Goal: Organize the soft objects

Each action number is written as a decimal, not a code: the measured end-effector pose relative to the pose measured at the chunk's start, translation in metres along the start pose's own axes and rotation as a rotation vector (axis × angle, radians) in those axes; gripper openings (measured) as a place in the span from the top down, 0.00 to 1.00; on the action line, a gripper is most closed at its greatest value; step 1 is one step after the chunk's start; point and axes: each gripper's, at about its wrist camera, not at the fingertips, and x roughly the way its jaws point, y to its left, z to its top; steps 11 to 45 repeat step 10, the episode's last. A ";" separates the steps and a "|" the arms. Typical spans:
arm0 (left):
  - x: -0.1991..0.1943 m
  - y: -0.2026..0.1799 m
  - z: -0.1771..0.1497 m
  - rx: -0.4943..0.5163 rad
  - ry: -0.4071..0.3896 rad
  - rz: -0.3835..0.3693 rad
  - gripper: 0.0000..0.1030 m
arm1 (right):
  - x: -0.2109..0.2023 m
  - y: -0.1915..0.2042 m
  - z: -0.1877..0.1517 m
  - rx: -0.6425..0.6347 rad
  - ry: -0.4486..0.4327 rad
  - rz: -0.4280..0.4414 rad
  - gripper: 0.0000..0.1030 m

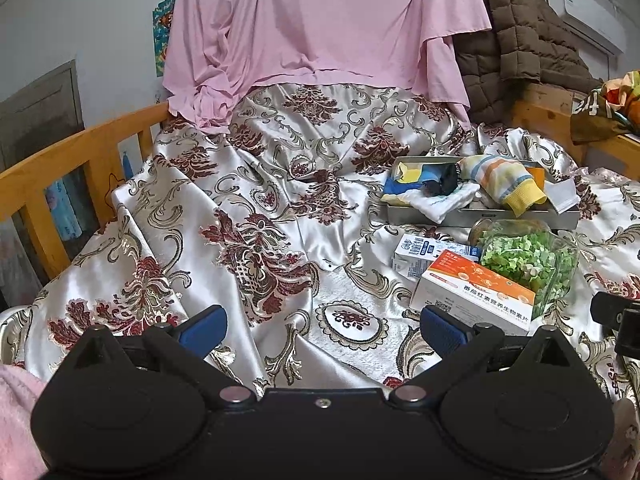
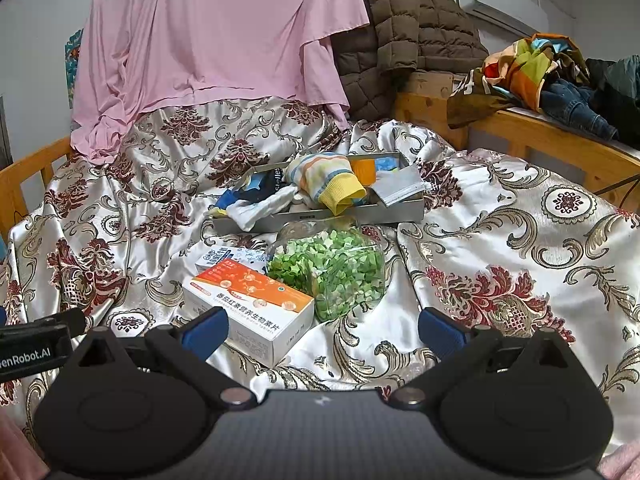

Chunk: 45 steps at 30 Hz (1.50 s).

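On the bed, over a glossy floral bedspread (image 2: 500, 240), both tools are hovering low and gripping nothing: the left gripper (image 1: 322, 326) is holding its blue fingers (image 1: 202, 326) spread wide over bare fabric, and the right gripper (image 2: 322, 328) is showing the same wide gap, with an orange-and-white box (image 2: 248, 308) just ahead of its left finger. Soft things are lying heaped in a shallow metal tray (image 2: 320, 216) further back: a striped sock (image 2: 324, 184) with a yellow cuff is drooping over the front rim, a white cloth (image 2: 256, 208) is spilling off the left end, and dark and blue fabric is sitting behind. A clear jar of green bits (image 2: 332, 272) is lying on its side between the box and the tray. Whichever tool reaches in is probably going to do best by passing over the jar and box, pinching the sock's thick cuff rather than loose weave, and lifting it clear before tucking it inside the rim.
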 end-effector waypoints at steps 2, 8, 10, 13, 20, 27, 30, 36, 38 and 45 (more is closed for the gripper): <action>0.000 -0.001 0.001 0.001 0.000 -0.001 0.01 | 0.000 0.000 0.000 0.000 0.000 0.000 0.00; 0.000 -0.001 0.000 0.003 0.005 0.000 0.01 | -0.001 0.000 0.000 0.000 0.001 0.000 0.00; 0.001 -0.001 0.000 0.007 0.013 0.002 0.01 | 0.000 0.000 0.000 0.000 0.001 0.001 0.00; 0.001 -0.001 0.000 0.007 0.013 0.002 0.01 | 0.000 0.000 0.000 0.000 0.001 0.001 0.00; 0.001 -0.001 0.000 0.007 0.013 0.002 0.01 | 0.000 0.000 0.000 0.000 0.001 0.001 0.00; 0.001 -0.001 0.000 0.007 0.013 0.002 0.01 | 0.000 0.000 0.000 0.000 0.001 0.001 0.00; 0.001 -0.001 0.000 0.007 0.013 0.002 0.01 | 0.000 0.000 0.000 0.000 0.001 0.001 0.00; 0.001 -0.001 0.000 0.007 0.013 0.002 0.01 | 0.000 0.000 0.000 0.000 0.001 0.001 0.00; 0.001 -0.001 0.000 0.007 0.013 0.002 0.01 | 0.000 0.000 0.000 0.000 0.001 0.001 0.00; 0.001 -0.001 0.000 0.007 0.013 0.002 0.01 | 0.000 0.000 0.000 0.000 0.001 0.001 0.00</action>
